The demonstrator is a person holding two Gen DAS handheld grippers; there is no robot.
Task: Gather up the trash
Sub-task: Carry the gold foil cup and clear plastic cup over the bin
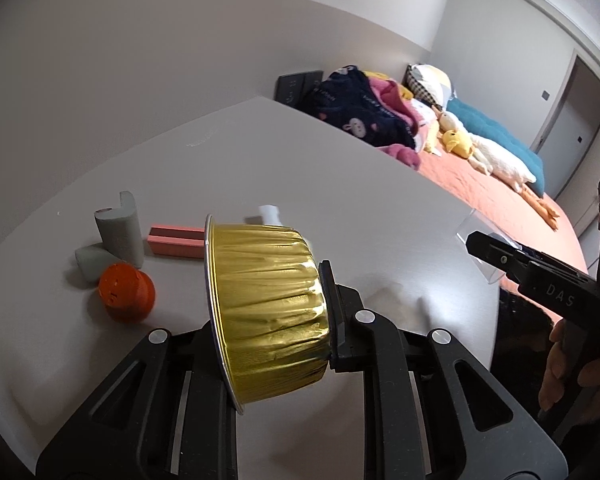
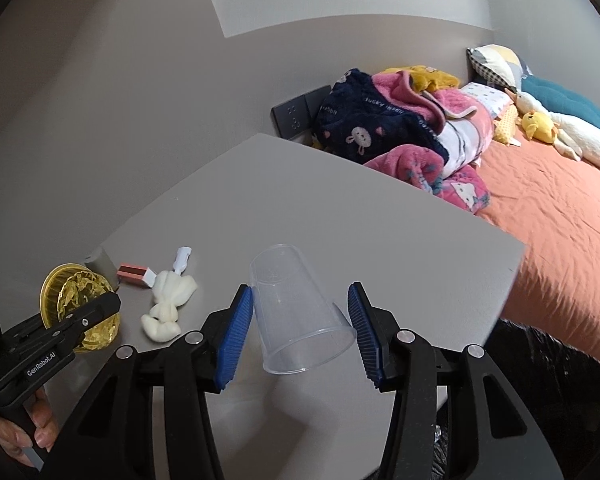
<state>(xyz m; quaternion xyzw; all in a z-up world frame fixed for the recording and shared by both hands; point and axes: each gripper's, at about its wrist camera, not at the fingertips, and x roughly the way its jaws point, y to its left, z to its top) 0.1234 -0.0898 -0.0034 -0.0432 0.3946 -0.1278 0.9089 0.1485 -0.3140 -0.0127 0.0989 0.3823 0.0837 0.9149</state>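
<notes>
A: What is the left gripper carrying?

B: A gold foil cup, crinkled and pleated along its side, with a thin silver rim. It is turned on its side above the desk. The fingers are pinched almost together on its wall, one inside the cup, one against the outside. From the right wrist view the inside shines yellow and wrinkled.

A: And the right gripper?

B: A clear plastic cup, tipped over with its mouth toward the camera and its base pointing away. It sits between the blue ribbed fingers, which stand about half apart. The left pad touches its wall; the right one looks just clear of it, though the see-through plastic makes that hard to judge.

A: What else lies on the desk?

B: A knotted white wad, a pink box, two grey foam pieces, an orange ball-like thing and a small white plastic piece. A bed with blankets and plush toys stands beyond the desk.
</notes>
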